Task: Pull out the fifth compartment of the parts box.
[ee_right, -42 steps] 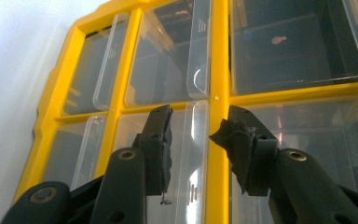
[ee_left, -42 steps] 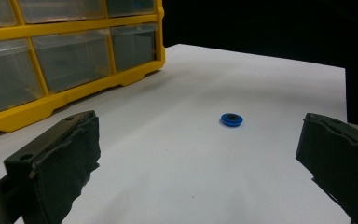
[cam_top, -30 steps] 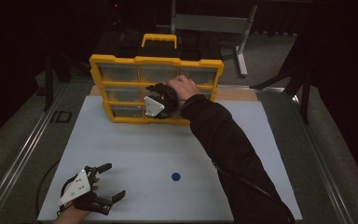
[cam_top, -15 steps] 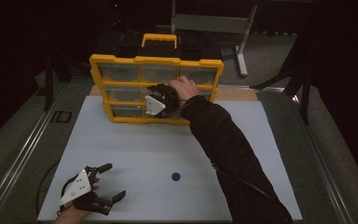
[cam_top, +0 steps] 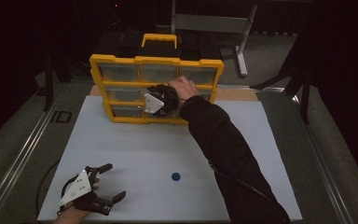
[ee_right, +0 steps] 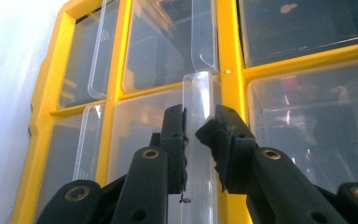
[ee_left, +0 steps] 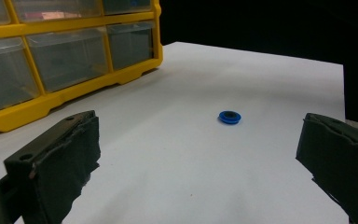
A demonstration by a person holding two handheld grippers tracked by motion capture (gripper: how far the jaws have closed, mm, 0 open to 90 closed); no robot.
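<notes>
A yellow drawer organizer (cam_top: 156, 60) with clear drawers stands at the far edge of the white board (cam_top: 135, 144). My right gripper (cam_top: 163, 93) is up against its middle row. In the right gripper view my right gripper (ee_right: 191, 126) has a drawer's clear handle tab (ee_right: 200, 93) between its jaws. They have just been closing and the pads now touch the tab. A small blue ring (cam_top: 175, 177) lies flat on the board. My left gripper (cam_top: 115, 181) rests at the near left, open, and the blue ring (ee_left: 230, 116) lies ahead of its jaws (ee_left: 198, 135).
The board sits on a grey table with a metal rail (cam_top: 23, 149) along the left. Behind the organizer stands a metal frame (cam_top: 242, 42). The person's dark sleeve (cam_top: 228, 154) crosses the right half of the board.
The right gripper's jaws have drawn in on the drawer handle. Both hands stayed in place, and the blue ring has not moved.
</notes>
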